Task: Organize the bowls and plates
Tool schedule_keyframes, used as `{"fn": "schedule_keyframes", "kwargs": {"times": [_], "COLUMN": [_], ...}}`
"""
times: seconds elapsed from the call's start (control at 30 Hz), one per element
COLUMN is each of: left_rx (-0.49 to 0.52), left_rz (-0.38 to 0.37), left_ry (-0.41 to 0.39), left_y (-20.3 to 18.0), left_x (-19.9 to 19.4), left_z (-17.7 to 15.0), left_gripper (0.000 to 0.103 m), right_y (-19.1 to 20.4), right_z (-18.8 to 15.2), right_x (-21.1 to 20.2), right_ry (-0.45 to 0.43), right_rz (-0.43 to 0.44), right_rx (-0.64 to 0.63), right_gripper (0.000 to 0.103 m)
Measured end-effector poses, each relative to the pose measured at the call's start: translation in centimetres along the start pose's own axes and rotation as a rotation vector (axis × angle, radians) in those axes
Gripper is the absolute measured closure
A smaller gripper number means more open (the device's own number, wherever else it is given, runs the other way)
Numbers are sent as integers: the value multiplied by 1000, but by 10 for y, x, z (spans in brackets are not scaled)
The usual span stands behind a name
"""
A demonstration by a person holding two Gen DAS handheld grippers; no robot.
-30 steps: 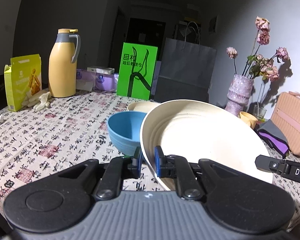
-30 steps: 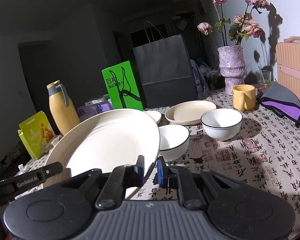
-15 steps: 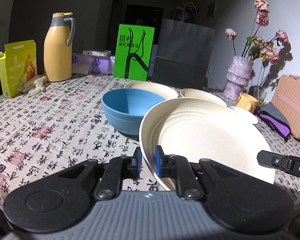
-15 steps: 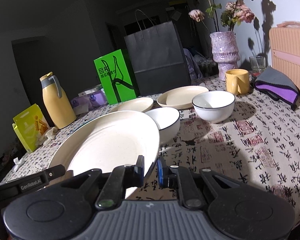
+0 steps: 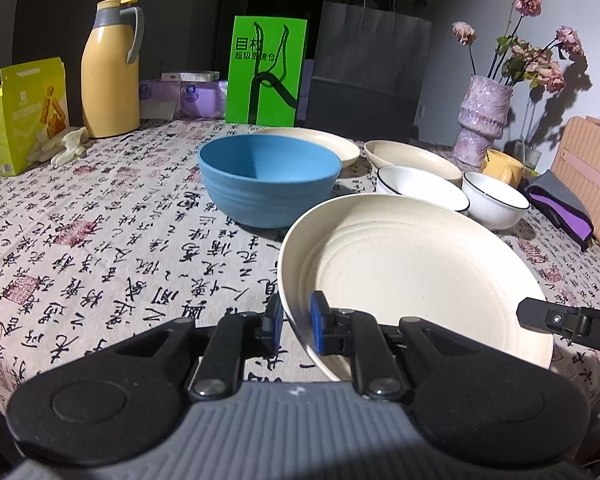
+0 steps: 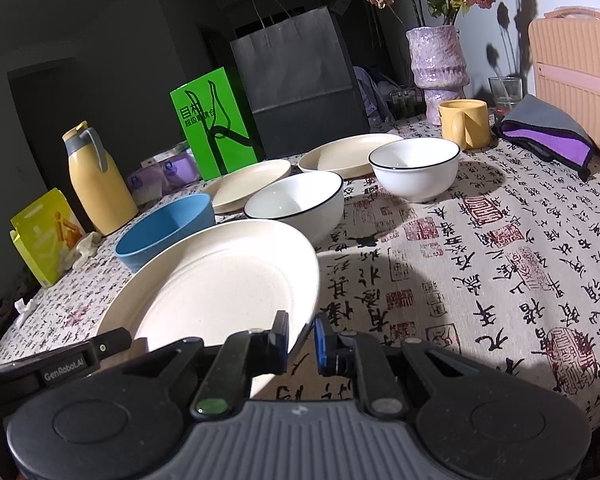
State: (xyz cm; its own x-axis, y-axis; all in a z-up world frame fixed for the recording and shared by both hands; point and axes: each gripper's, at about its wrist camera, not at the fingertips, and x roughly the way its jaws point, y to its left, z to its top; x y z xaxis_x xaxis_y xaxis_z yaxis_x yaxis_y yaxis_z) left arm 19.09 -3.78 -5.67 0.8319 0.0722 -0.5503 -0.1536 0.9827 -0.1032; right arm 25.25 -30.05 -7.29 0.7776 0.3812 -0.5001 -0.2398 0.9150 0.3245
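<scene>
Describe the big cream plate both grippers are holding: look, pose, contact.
The big cream plate is round, matte and finely speckled, with concentric rings and a raised rim. It is empty and slightly tilted. The left gripper clamps its left rim, the right gripper its right rim. Whether it touches the tablecloth is unclear.

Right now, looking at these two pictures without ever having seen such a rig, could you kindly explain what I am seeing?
Each picture comes from a fisheye camera on a hand-held two-finger gripper; a person holds one in each hand. The left gripper and right gripper are both shut on opposite rims of one large round cream plate, above the calligraphy-print tablecloth. On the cloth stand a blue bowl, two white black-rimmed bowls, two smaller cream plates and a yellow mug.
</scene>
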Motion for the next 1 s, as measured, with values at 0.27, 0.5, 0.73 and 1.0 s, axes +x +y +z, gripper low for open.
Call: {"fn": "schedule_keyframes", "kwargs": {"times": [0.27,0.5,0.73,1.0], "left_rx": [5,9,8,9], "left_rz": [10,15,23,25], "left_ry": [29,49,64,75], "left_y": [1,0,1,1], "left_x": [9,14,20,24], "left_z": [-5,-7,-9,-12], "left_gripper": [88,88,88,87], "right_y": [-3,-5,-4,-7], "right_z": [-5,-7,-10,-13], "right_x": [9,14,18,21], "right_ry": [26,38,43,40], "right_rz": [-9,-15,-24,-22], "right_rx": [1,3,-2,9], "right_gripper": [90,90,90,90]}}
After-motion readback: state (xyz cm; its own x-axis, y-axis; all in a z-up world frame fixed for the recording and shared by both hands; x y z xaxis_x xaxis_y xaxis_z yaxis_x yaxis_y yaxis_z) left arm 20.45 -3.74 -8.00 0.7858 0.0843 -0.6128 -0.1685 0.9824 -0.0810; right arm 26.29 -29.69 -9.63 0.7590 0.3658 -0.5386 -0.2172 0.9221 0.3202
